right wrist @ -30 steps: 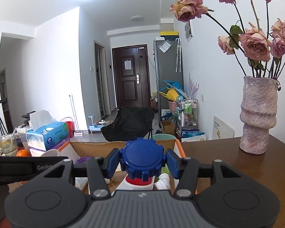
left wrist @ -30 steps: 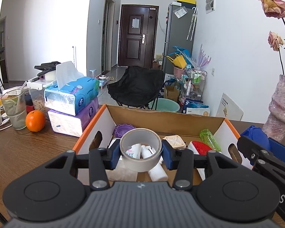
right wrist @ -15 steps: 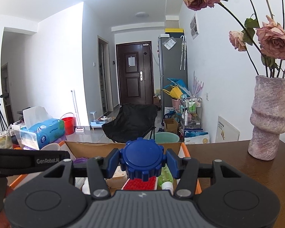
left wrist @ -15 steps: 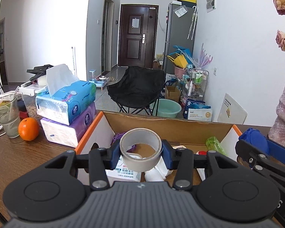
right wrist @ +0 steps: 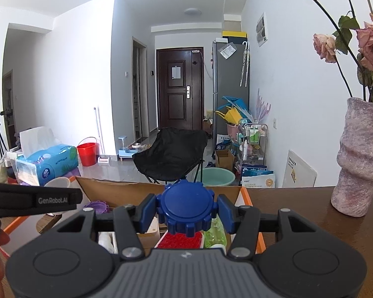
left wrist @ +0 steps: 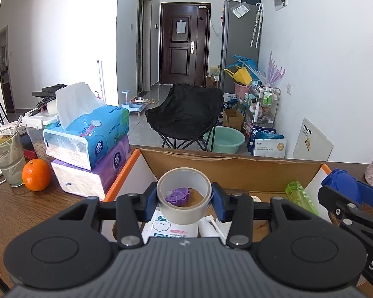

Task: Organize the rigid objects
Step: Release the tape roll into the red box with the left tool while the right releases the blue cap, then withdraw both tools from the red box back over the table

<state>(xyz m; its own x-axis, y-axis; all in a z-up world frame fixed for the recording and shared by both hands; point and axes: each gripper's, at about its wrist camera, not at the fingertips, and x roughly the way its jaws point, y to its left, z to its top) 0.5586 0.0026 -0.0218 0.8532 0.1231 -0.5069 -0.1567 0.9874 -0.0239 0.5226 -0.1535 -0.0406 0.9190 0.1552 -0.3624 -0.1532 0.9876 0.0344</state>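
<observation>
A: Quickly, claws?
B: Left claw (left wrist: 184,197) pinches grey tape roll (left wrist: 183,195); right claw (right wrist: 187,209) pinches blue notched lid (right wrist: 187,208), both above cardboard box (left wrist: 236,167).
A: Surface?
B: Brown wooden bench (left wrist: 24,206), cluttered room.

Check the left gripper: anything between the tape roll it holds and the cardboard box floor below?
No barrier visible. The left gripper holds the tape roll above the open cardboard box, which has no lid. The floor isn't bare, though: a purple lid and a white packet lie under the roll, so it would land on them.
</observation>
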